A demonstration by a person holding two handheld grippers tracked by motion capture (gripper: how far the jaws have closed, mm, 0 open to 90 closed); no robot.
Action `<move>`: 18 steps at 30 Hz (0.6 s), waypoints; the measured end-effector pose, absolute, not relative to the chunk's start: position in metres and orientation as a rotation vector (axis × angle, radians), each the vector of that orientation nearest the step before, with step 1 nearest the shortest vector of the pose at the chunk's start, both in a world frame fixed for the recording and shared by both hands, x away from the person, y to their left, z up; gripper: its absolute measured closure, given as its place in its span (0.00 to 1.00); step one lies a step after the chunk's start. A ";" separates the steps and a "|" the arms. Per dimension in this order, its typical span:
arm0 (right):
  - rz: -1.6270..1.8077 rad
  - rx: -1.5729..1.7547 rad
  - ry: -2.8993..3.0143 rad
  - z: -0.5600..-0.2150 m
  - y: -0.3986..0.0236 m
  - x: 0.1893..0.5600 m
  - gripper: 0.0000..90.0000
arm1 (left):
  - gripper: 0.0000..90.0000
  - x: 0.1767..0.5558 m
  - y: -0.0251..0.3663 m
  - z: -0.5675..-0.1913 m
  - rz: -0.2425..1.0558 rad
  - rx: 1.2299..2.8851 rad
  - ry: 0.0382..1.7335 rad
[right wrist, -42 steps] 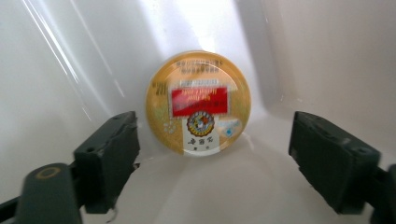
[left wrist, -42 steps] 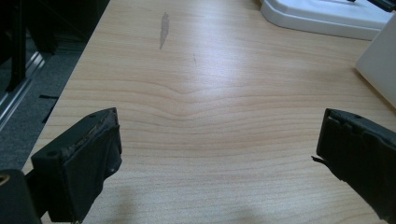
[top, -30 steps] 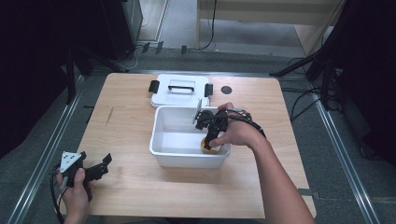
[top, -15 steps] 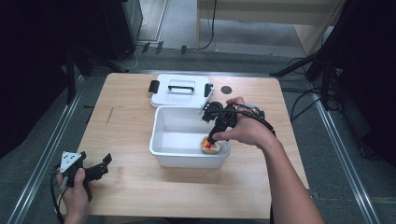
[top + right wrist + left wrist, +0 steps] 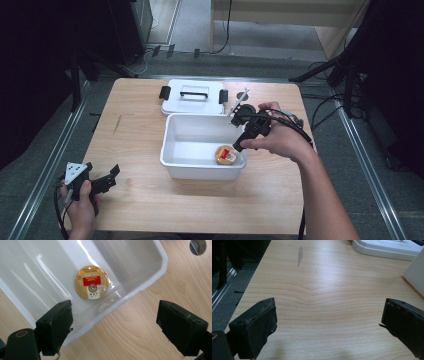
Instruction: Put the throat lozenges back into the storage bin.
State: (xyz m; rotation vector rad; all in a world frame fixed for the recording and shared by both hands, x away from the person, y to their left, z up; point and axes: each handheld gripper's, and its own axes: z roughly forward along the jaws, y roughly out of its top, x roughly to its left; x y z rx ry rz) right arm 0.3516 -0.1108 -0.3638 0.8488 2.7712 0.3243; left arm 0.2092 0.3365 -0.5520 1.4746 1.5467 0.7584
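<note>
A white plastic bin stands mid-table. Inside it, near its front right corner, a round yellow tin with a red label lies flat. My right gripper hangs over the bin's right rim, open and holding nothing. From the right gripper view, the tin rests on the bin floor beyond the open right gripper, whose jaws straddle the bin's rim. At the table's front left corner, my left gripper is open above bare wood; the left gripper view has the left gripper with jaws wide apart.
The bin's white lid with a black handle and clips lies flat behind the bin. A small dark disc sits on the table right of the lid. Bare wood stretches left of the bin and along the front edge.
My right gripper has let go of the tin, which now lies in the bin, and has lifted back toward the right rim. The left gripper has stayed put.
</note>
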 end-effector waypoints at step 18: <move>0.336 0.965 2.709 -0.370 -0.158 0.350 0.16 | 0.01 0.209 0.337 -0.552 0.753 1.475 1.550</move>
